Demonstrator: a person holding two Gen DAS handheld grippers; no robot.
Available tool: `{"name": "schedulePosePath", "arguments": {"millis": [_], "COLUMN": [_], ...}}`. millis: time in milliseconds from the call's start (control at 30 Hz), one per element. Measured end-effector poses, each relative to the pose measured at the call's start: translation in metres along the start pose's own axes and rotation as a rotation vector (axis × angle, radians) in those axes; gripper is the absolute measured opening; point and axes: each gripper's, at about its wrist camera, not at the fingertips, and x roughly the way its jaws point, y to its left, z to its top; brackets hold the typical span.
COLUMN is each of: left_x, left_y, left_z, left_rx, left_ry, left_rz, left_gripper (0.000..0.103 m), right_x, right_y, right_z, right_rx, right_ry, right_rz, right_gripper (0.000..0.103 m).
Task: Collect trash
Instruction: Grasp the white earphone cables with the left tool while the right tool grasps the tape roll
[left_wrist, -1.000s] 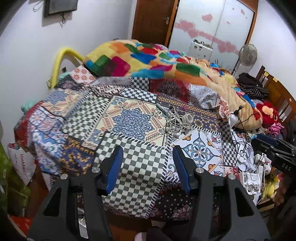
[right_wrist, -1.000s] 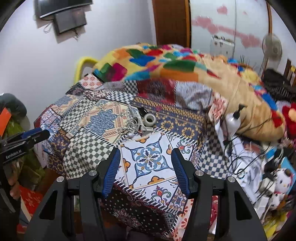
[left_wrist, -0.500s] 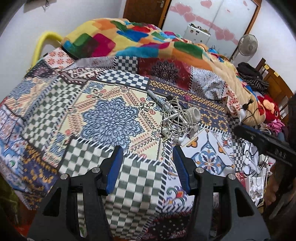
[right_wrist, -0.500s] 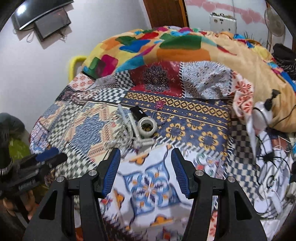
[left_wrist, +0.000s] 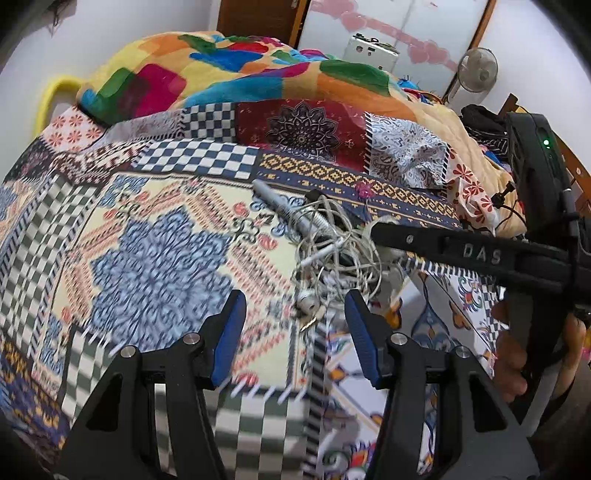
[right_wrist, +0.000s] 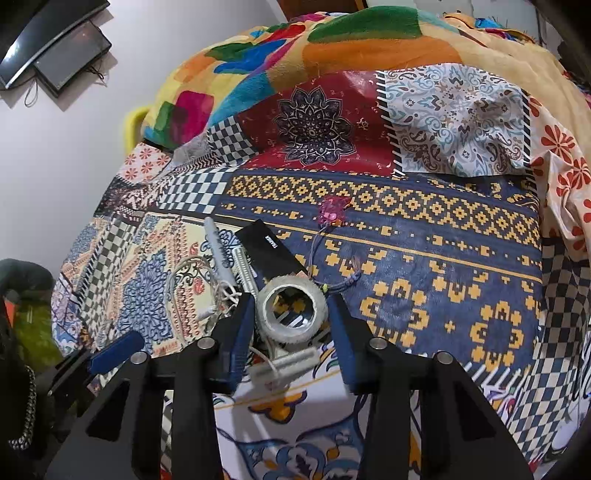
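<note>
Right wrist view: the right gripper (right_wrist: 291, 321) hangs over the patchwork bedspread (right_wrist: 424, 236) with its jaws apart, and a roll of tape (right_wrist: 291, 314) sits between them, its sides close to both blue pads; whether either pad touches it is not clear. Just beyond the jaws lies a black card (right_wrist: 267, 253) printed with small white lettering too fine to read. To the left of the jaws are a grey pen (right_wrist: 218, 247) and a tangle of white cables (right_wrist: 207, 291). Further ahead rests a small pink wrapper (right_wrist: 332, 212).

In the left wrist view, the left gripper (left_wrist: 295, 325) has its jaws apart over the bedspread, holding nothing. The cable tangle (left_wrist: 332, 254) lies just ahead of them and slightly right, with the pen (left_wrist: 284, 210) running out of it. The right gripper's arm (left_wrist: 476, 254) crosses in from the right, and the letters "DAS" are moulded on its side. A colourful blanket (left_wrist: 258, 70) is heaped on the far side of the bed.
</note>
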Motion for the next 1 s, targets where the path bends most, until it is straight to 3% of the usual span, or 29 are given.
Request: {"name": "schedulePosePath", "arguments": {"millis": [167, 267, 333, 367, 433, 500, 667, 1000], "left_x": [0.024, 0.033, 0.036, 0.036, 0.037, 0.037, 0.024, -0.057], "left_y": [0.0, -0.003, -0.008, -0.01, -0.014, -0.015, -0.006, -0.015], "left_z": [0.003, 0.002, 0.002, 0.002, 0.001, -0.001, 0.001, 0.004], "left_rx": [-0.02, -0.015, 0.008, 0.019, 0.041, 0.048, -0.007, -0.001], "left_ry": [0.03, 0.03, 0.017, 0.011, 0.0, 0.002, 0.011, -0.089], "left_rz": [-0.04, -0.049, -0.044, -0.038, -0.024, -0.015, -0.054, -0.037], "left_gripper": [0.054, 0.048, 0.043, 0.033, 0.03, 0.016, 0.014, 0.014], "right_x": [-0.005, -0.01, -0.015, -0.018, -0.027, -0.034, -0.049, -0.085], "right_y": [0.0, -0.002, -0.006, -0.008, -0.013, -0.016, -0.019, 0.001], "right_z": [-0.004, -0.009, -0.011, -0.011, -0.014, -0.017, -0.024, -0.038], "right_rx": [-0.049, -0.072, -0.058, -0.051, -0.046, -0.044, -0.032, -0.067], "right_ry": [-0.026, -0.043, -0.049, -0.056, -0.068, -0.082, -0.095, -0.108], "right_rz": [-0.031, -0.045, -0.037, -0.037, -0.041, -0.053, -0.061, -0.075], "right_gripper": [0.036, 0.035, 0.035, 0.035, 0.035, 0.035, 0.035, 0.035]}}
